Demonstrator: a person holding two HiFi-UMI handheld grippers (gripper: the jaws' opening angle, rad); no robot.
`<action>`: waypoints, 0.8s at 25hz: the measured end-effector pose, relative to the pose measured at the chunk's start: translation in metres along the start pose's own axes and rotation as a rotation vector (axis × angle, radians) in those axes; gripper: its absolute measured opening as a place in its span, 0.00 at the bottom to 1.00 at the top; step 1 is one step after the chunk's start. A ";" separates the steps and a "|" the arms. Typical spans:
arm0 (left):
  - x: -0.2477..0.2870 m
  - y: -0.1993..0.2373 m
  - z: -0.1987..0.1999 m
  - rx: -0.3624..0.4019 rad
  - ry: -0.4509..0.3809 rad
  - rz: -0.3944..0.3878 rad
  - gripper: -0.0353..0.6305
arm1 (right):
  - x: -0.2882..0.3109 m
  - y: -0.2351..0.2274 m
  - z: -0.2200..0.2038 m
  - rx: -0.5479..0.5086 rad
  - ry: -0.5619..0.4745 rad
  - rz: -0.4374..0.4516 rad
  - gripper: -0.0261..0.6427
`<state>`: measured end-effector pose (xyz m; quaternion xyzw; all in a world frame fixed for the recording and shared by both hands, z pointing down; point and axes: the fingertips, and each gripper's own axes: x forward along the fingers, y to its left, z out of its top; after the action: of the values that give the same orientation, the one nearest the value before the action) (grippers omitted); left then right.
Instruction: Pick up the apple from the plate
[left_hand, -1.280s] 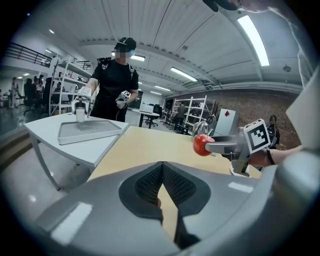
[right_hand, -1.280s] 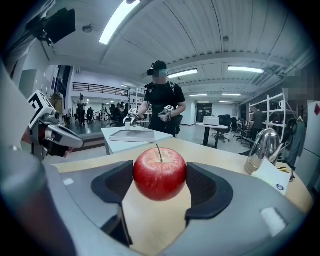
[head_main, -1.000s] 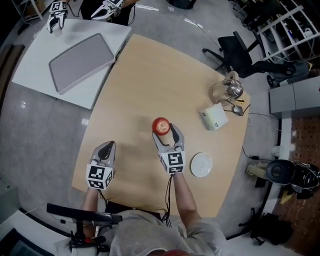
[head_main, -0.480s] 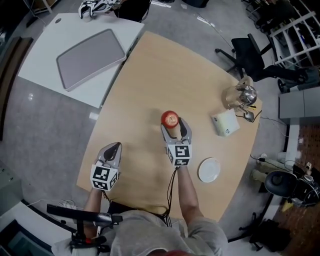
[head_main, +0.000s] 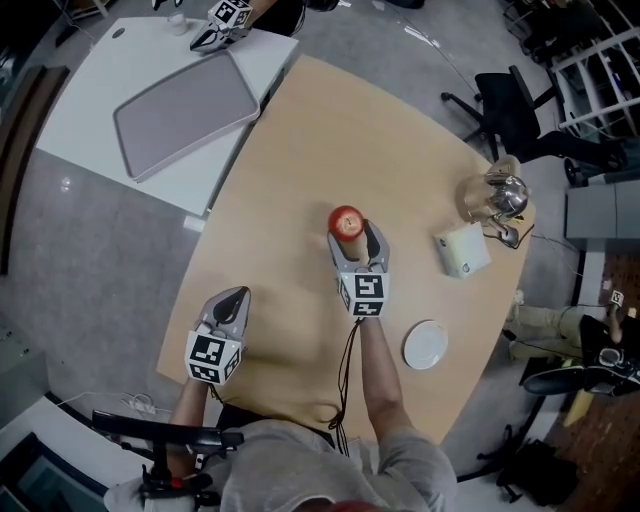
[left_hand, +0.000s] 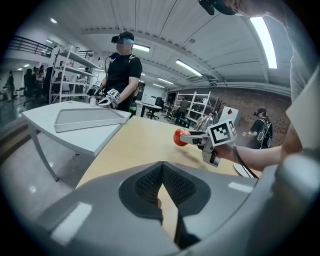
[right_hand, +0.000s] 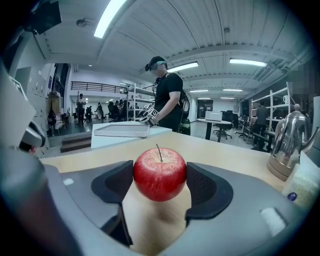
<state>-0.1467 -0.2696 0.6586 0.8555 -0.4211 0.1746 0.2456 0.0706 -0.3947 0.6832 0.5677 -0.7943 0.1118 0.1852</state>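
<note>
Apple (head_main: 346, 221) clamped in right claw (head_main: 356, 240) (stem up); left claw (head_main: 234, 298) clenched, empty.

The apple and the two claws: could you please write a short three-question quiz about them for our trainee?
1. True or false: the apple rests on the white plate.
2. The pads of the left claw are: A) shut on the apple, B) shut with nothing between them, C) wide apart.
3. Which claw holds the apple?

Key:
1. False. The apple is off the plate, which lies bare on the wooden table.
2. B.
3. The right claw, with one pad on each side of the apple.
</note>
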 end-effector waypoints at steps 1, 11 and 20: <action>0.000 -0.001 0.000 0.000 0.001 0.001 0.08 | 0.002 -0.002 0.001 -0.001 -0.001 -0.001 0.55; -0.002 -0.005 -0.005 -0.016 0.028 0.007 0.08 | 0.025 -0.011 0.006 -0.002 -0.003 0.000 0.55; -0.001 -0.013 -0.009 -0.024 0.053 -0.007 0.08 | 0.036 -0.013 0.010 0.008 -0.007 0.005 0.55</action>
<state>-0.1377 -0.2566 0.6620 0.8490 -0.4135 0.1913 0.2676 0.0705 -0.4336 0.6885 0.5669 -0.7958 0.1133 0.1800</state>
